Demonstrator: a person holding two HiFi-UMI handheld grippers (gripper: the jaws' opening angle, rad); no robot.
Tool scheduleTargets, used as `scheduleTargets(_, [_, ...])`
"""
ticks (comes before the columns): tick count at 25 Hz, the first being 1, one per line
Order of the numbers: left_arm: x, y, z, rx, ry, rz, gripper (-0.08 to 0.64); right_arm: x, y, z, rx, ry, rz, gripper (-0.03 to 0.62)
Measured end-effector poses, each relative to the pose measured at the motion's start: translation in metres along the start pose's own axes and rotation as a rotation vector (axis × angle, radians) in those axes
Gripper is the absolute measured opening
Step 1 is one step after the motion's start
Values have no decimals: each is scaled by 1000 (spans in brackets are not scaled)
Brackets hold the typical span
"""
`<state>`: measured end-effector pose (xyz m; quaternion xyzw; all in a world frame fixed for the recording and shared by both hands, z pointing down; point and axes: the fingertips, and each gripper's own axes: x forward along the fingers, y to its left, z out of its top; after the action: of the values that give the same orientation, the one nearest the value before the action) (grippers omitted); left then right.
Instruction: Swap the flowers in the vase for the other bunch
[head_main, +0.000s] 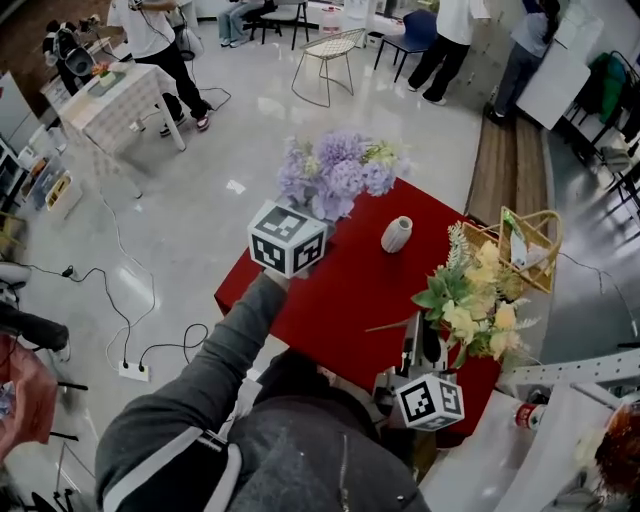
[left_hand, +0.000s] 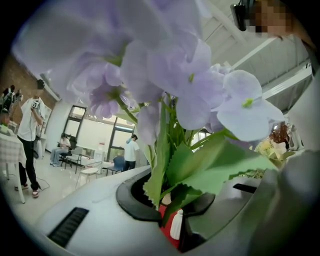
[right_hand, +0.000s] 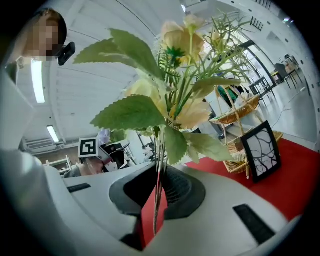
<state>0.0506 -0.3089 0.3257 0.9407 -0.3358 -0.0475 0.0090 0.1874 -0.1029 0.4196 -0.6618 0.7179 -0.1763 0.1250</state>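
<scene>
A small white vase (head_main: 397, 234) stands on the red table (head_main: 340, 290) with nothing in it; it also shows low through the jaw gap as the vase (left_hand: 176, 226). My left gripper (head_main: 322, 224) is shut on the stems of the purple bunch (head_main: 335, 172), held left of the vase. In the left gripper view the purple bunch (left_hand: 170, 80) fills the frame above the left gripper (left_hand: 167, 202). My right gripper (head_main: 421, 347), at the table's near right, is shut on the thin stems of the yellow bunch (head_main: 475, 300). In its own view the yellow bunch (right_hand: 170, 90) rises upright from the right gripper (right_hand: 155, 202).
A gold wire basket (head_main: 527, 245) stands at the table's right edge, with wicker baskets (right_hand: 235, 117) and a black-framed picture (right_hand: 261, 150) nearby. Beyond the table are a wire chair (head_main: 328, 55), a checked table (head_main: 115, 100) and several people. Cables and a power strip (head_main: 133, 370) lie on the floor.
</scene>
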Motion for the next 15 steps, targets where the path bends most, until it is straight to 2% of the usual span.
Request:
scheduleTargets(7, [-34, 20, -36, -40, 66, 63, 57, 17, 10, -6, 2, 34, 38, 32])
scheduleTargets(15, [-60, 1, -82, -100, 136, 52, 57, 23, 9, -14, -2, 57, 43, 32])
